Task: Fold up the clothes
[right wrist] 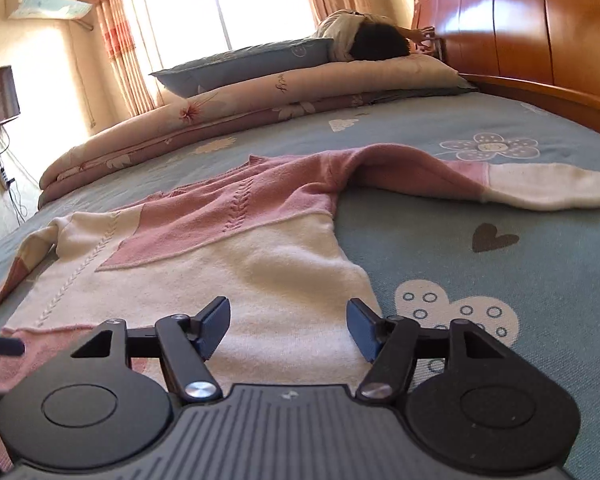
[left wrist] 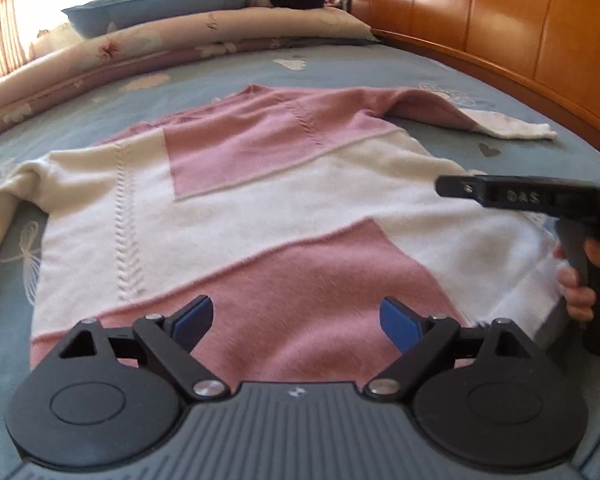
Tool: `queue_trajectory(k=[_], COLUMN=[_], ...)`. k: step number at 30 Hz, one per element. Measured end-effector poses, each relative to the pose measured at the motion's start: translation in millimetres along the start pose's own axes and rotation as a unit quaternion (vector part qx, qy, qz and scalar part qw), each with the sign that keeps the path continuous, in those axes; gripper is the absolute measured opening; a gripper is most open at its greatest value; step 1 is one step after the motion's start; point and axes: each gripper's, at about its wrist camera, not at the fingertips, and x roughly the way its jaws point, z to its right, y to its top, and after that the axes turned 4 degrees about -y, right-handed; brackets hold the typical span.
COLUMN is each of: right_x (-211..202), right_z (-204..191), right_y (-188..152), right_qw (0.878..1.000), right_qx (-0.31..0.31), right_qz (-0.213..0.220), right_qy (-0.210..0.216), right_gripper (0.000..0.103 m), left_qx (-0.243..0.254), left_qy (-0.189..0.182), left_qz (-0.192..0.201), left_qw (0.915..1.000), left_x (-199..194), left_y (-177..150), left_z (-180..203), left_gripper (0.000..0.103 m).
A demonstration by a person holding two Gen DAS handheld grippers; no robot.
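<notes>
A: Two grippers, both spread, nothing between the pads. Left gripper (left wrist: 296, 320) sits at the bottom centre of its own view, over the pink hem area of the sweater (left wrist: 260, 208). Pads are clear of the knit as far as I can tell.

B: Right one?

A: Right gripper (right wrist: 288, 326) is at the bottom centre of its view, jaws apart, above the white lower edge of the sweater (right wrist: 228, 264). Contact with the fabric: can't tell. In the left wrist view its body comes in from the right edge, with a hand (left wrist: 580, 280) wrapped round the handle.

B: Garment state?

A: Laid flat on the blue patterned bedsheet (right wrist: 480, 208), mid-frame in both views. One sleeve (right wrist: 520, 188) stretches out to the right with its white cuff at the edge of the frame. The other sleeve (left wrist: 4, 208) bends down at the left edge.

B: Background?

A: Rolled floral quilt (right wrist: 220, 120) and blue pillow (right wrist: 240, 64) across the upper centre, wooden headboard (right wrist: 520, 20) upper right. A person (right wrist: 376, 40) lies at the top, head on the quilt.
</notes>
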Motion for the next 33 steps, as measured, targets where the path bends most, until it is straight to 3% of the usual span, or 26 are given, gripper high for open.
queue_trajectory(k=[3, 7, 11, 17, 21, 23, 28, 33], right_x=[1.2, 1.3, -0.5, -8.2, -10.9, -12.6, -15.7, -13.8], right_z=[-5.2, -9.2, -9.0, -4.9, 2.5, 7.7, 16.1, 17.3], right_y=[-1.7, -5.1, -6.1, -7.7, -5.6, -3.9, -0.7, -3.0], right_qw=[1.000, 0.999, 0.999, 0.999, 0.999, 0.999, 0.998, 0.998], right_qx=[-0.013, -0.029, -0.030, -0.015, 0.010, 0.028, 0.055, 0.052], right_qz=[-0.016, -0.030, -0.036, -0.040, -0.039, -0.038, -0.026, -0.025], right_qy=[0.003, -0.016, -0.021, -0.007, 0.008, 0.017, 0.027, 0.029], right_gripper=[0.071, 0.072, 0.075, 0.081, 0.080, 0.081, 0.081, 0.081], left_qx=[-0.036, -0.086, -0.084, -0.092, -0.091, -0.072, -0.066, -0.063], left_qy=[0.032, 0.041, 0.054, 0.055, 0.052, 0.065, 0.067, 0.062], left_qz=[-0.011, -0.027, -0.017, -0.034, -0.040, -0.022, -0.006, -0.016], left_qw=[0.9988, 0.9951, 0.9948, 0.9936, 0.9937, 0.9951, 0.9956, 0.9959], left_x=[15.4, 25.0, 12.1, -9.5, -13.5, -10.1, 31.9, 64.8], left_y=[7.0, -6.3, -23.0, -40.7, -22.0, 0.6, 52.7, 40.8], left_z=[-14.7, -24.2, -17.4, -9.9, -6.6, -3.9, -2.1, 6.6], left_gripper=[0.090, 0.090, 0.091, 0.093, 0.092, 0.092, 0.093, 0.093])
